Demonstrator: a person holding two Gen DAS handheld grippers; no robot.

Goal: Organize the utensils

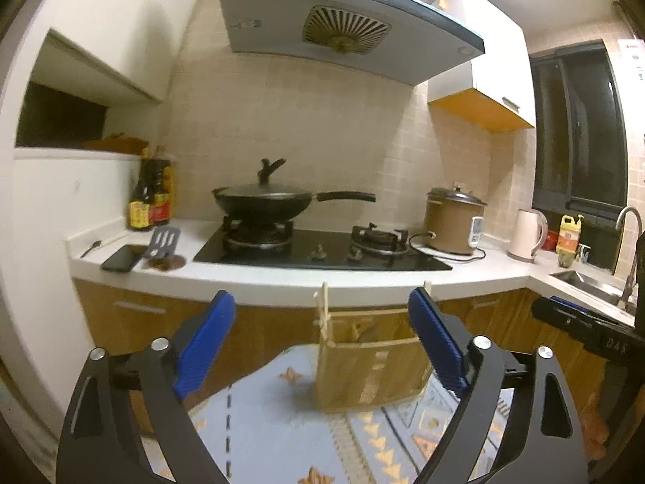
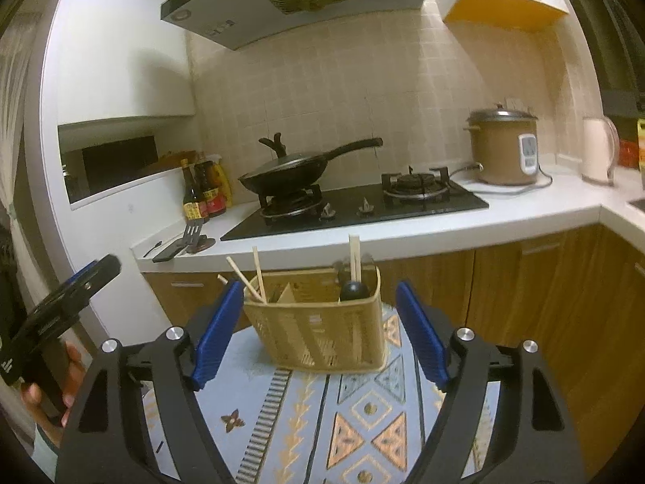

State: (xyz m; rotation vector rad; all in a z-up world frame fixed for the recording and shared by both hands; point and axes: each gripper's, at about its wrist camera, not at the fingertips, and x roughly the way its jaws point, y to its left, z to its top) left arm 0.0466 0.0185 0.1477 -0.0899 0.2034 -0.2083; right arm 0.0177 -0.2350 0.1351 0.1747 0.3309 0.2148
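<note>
Basket (image 2: 318, 322): standing on patterned cloth (image 2: 363, 411), chopsticks (image 2: 258, 278) upright inside, just ahead between right gripper (image 2: 318, 330) fingers. Both grippers, left (image 1: 322, 343) included, are spreading wide, pinching nothing. Sorting seemingly finishing; next: check for strays.

Home kitchen, lit at night. A range hood (image 1: 346, 20) hung over a black two-burner gas hob (image 1: 318, 248) set in a white counter (image 1: 250, 282), with a lidded wok (image 1: 264, 201) on the left burner. Beige tiled backsplash (image 1: 322, 121) behind. Sauce bottles (image 1: 151, 197) stood at the counter's left end, a slotted spatula (image 1: 163, 240) and a phone (image 1: 123, 257) just beside them. A brown rice cooker (image 1: 453, 220), white kettle (image 1: 526, 234), sink (image 1: 584, 282) with tap, and dark window (image 1: 576, 129) sat to the right. Wood-grain base cabinets (image 2: 524, 282) ran below; white wall cabinets (image 1: 496, 64) above. A patterned cloth (image 2: 322, 415) covered a table in front.
</note>
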